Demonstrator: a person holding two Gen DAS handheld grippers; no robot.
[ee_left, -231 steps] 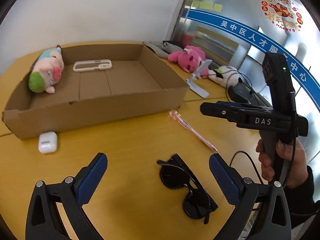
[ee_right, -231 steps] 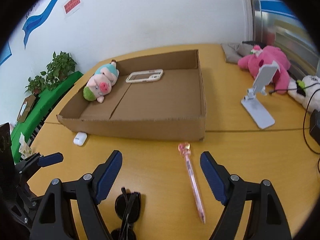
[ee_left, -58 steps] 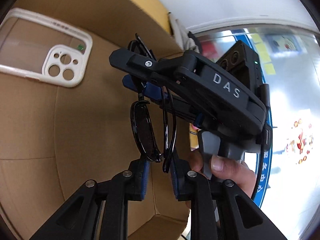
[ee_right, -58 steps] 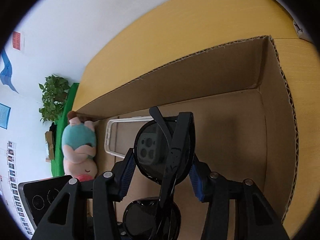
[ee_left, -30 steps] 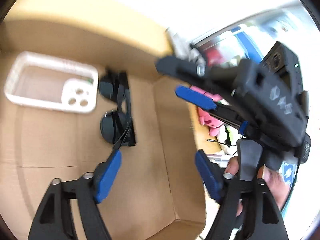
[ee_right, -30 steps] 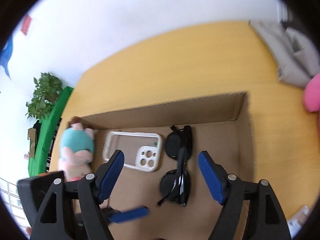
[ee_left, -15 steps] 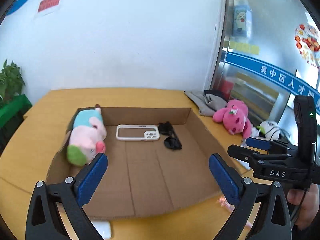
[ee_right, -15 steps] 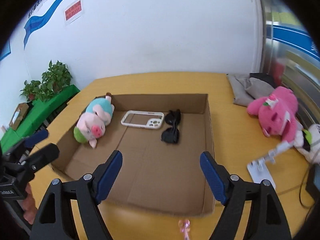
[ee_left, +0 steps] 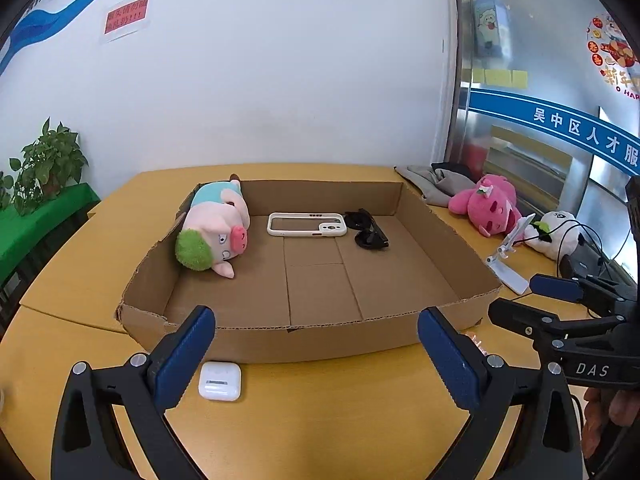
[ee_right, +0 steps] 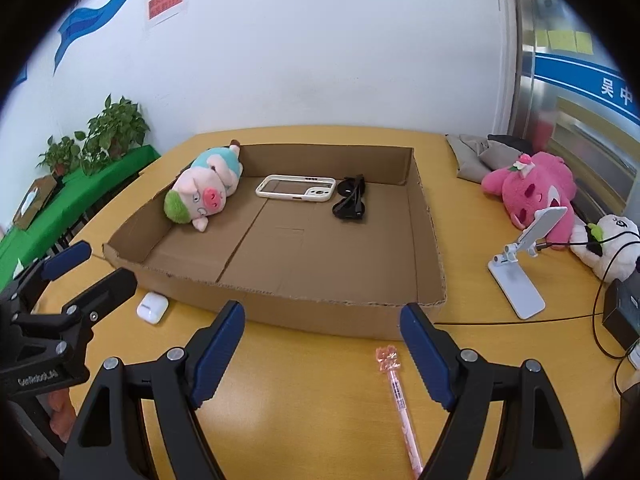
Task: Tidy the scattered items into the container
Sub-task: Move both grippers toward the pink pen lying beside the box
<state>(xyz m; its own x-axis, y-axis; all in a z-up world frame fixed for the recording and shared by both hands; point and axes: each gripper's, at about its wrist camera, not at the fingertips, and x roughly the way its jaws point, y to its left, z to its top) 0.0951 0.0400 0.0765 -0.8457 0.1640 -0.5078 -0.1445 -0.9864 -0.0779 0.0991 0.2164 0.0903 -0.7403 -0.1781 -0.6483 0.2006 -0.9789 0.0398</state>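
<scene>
The shallow cardboard box (ee_left: 444,222) (ee_right: 424,216) holds a plush pig (ee_left: 212,232) (ee_right: 204,192), a white phone case (ee_left: 306,225) (ee_right: 296,188) and black sunglasses (ee_left: 368,230) (ee_right: 351,200). A white earbud case (ee_left: 220,380) (ee_right: 152,307) lies on the yellow table in front of the box's near wall. A pink pen (ee_right: 400,396) lies on the table near the right gripper. My left gripper (ee_left: 320,356) (ee_right: 76,268) is open and empty, just behind the earbud case. My right gripper (ee_right: 324,348) (ee_left: 560,292) is open and empty, with the pen's pink top between its fingers.
A pink plush toy (ee_left: 488,208) (ee_right: 532,188), a white plush, a white phone stand (ee_right: 520,264) (ee_left: 506,262), grey cloth (ee_right: 480,152) and black cables lie right of the box. Potted plants (ee_right: 108,132) on a green shelf stand beyond the table's left edge. A hand (ee_left: 608,412) holds the right gripper.
Both grippers have pulled back a little further from the box toward the table's near side. The earbud case and the pen now show more fully before the fingers. The sunglasses lie still in the box.
</scene>
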